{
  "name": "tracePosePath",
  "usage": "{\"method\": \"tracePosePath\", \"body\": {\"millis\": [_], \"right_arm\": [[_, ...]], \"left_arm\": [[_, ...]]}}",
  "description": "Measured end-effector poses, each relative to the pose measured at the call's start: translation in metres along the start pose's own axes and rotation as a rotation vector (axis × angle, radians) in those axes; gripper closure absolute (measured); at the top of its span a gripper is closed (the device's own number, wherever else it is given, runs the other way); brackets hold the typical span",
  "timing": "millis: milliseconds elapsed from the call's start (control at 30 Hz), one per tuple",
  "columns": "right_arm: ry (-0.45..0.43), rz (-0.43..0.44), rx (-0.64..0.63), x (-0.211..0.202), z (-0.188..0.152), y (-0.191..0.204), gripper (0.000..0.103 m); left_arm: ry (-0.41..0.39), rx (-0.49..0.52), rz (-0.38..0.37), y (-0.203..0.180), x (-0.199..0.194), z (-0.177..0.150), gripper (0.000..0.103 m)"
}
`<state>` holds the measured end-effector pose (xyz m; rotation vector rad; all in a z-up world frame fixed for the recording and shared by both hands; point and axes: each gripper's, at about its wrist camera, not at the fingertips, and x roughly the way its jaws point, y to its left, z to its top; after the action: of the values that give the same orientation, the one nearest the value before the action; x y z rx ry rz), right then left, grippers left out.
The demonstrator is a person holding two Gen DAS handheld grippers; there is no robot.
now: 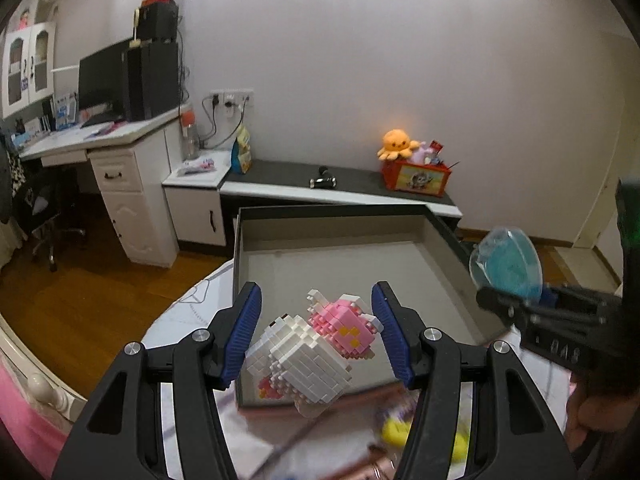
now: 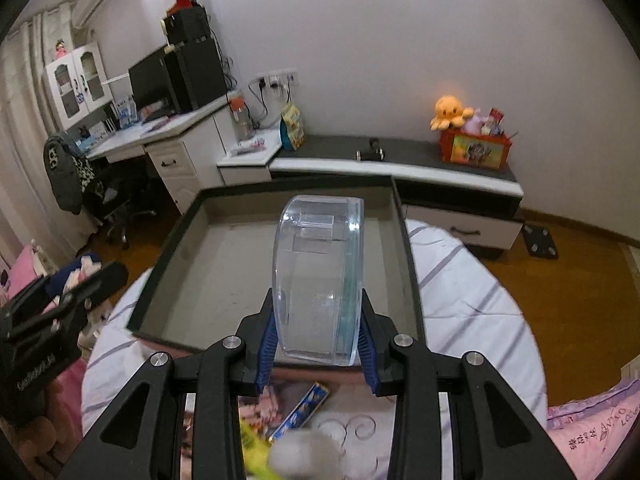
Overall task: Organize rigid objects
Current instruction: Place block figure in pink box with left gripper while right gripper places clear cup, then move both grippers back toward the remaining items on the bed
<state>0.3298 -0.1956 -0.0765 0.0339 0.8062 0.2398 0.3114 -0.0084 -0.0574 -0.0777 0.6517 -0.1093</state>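
**Lower both loads into the box**

Left gripper point(image 1: 316, 336) spread around brick toy point(image 1: 312, 356) over box point(image 1: 240, 280) near edge; contact unclear. Right gripper point(image 2: 318, 344) clamped on clear case point(image 2: 318, 280) above box. Lower case level, release gently; keep grippers apart.

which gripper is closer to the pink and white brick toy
Left. The left gripper has the brick toy between its fingers, above the gray box. The right gripper is off to the side, shut on a clear container.
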Motion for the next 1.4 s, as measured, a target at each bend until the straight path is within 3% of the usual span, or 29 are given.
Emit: {"method": "tracePosePath", "body": {"millis": [300,333,367,433,467,600,733,933,1400], "right_arm": [[0.114,0.024,0.015,0.052,-0.005,-0.005,0.066],[0.115,0.028,0.024,0.053,-0.005,-0.007,0.061],[0.11,0.033,0.036,0.052,-0.006,-0.009,0.055],[0.085,0.036,0.063,0.048,-0.006,-0.014,0.018],[0.074,0.044,0.071,0.045,-0.006,-0.016,0.017],[0.043,0.05,0.102,0.034,-0.007,-0.02,0.015],[0.014,0.112,0.141,0.017,-0.013,-0.023,0.0],[-0.016,0.182,0.149,-0.014,-0.029,-0.017,0.0],[-0.13,0.108,0.03,-0.096,-0.067,0.011,0.0]], "left_arm": [[0.128,-0.006,0.025,-0.003,0.064,-0.001,0.043],[0.132,-0.007,0.026,-0.003,0.065,-0.002,0.04],[0.133,-0.008,0.032,-0.004,0.065,-0.002,0.03],[0.109,-0.015,0.053,-0.003,0.057,-0.003,0.011],[0.101,-0.016,0.06,-0.003,0.056,-0.001,0.004],[0.08,-0.033,0.065,0.001,0.037,-0.001,0.002],[0.057,-0.048,0.059,0.003,0.008,-0.006,0.002],[0.027,-0.056,0.089,-0.002,-0.038,-0.024,0.001],[-0.004,-0.085,0.168,-0.002,-0.127,-0.085,0.001]]}}
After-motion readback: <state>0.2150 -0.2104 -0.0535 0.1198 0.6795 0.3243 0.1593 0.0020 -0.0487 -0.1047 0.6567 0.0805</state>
